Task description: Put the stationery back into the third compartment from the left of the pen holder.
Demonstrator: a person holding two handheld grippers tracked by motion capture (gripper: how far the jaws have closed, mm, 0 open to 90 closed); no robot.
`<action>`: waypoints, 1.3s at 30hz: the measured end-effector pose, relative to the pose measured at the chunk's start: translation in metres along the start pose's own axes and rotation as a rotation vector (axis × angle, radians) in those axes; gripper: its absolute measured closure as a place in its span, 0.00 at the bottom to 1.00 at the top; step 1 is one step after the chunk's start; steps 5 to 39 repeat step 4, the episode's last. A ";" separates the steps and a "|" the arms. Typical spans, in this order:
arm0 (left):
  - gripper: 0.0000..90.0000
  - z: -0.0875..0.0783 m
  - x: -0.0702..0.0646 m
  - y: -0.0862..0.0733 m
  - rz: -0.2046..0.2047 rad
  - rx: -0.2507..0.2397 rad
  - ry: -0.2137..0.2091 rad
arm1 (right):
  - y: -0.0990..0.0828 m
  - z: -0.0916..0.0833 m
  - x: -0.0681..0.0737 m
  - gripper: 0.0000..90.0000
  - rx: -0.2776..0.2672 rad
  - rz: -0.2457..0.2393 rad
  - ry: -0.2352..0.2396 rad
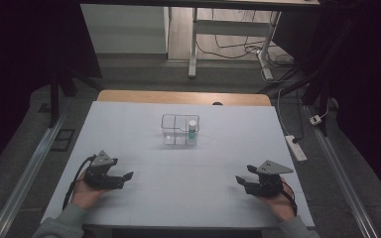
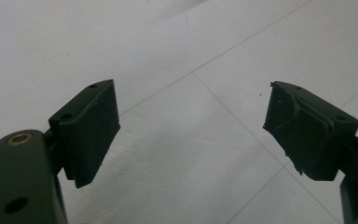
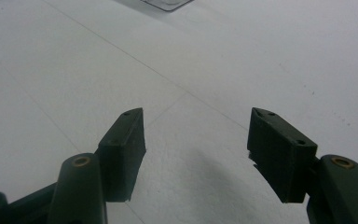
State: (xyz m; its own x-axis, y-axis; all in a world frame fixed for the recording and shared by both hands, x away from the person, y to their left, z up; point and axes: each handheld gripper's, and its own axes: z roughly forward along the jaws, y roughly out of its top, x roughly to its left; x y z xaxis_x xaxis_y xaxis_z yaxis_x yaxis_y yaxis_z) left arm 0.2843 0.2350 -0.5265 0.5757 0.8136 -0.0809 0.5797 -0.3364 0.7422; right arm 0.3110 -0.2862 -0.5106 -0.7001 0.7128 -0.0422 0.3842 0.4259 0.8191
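Bottle (image 1: 192,129) upright in clear box (image 1: 171,130) mid-table; both tools w/ jaws apart, nothing between.

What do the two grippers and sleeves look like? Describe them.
Both are black two-jaw tools. The left gripper and right gripper each carry a grey three-cornered plate on top and trail a black cable. Close up, the jaws are flat, blocky dark pads with small screw holes, and brass-coloured bushings sit in the arms behind them. The sleeves are grey-green.
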 end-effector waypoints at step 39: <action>0.19 0.000 0.000 0.000 0.003 0.002 0.001 | 0.000 -0.001 0.000 0.40 -0.001 0.001 0.001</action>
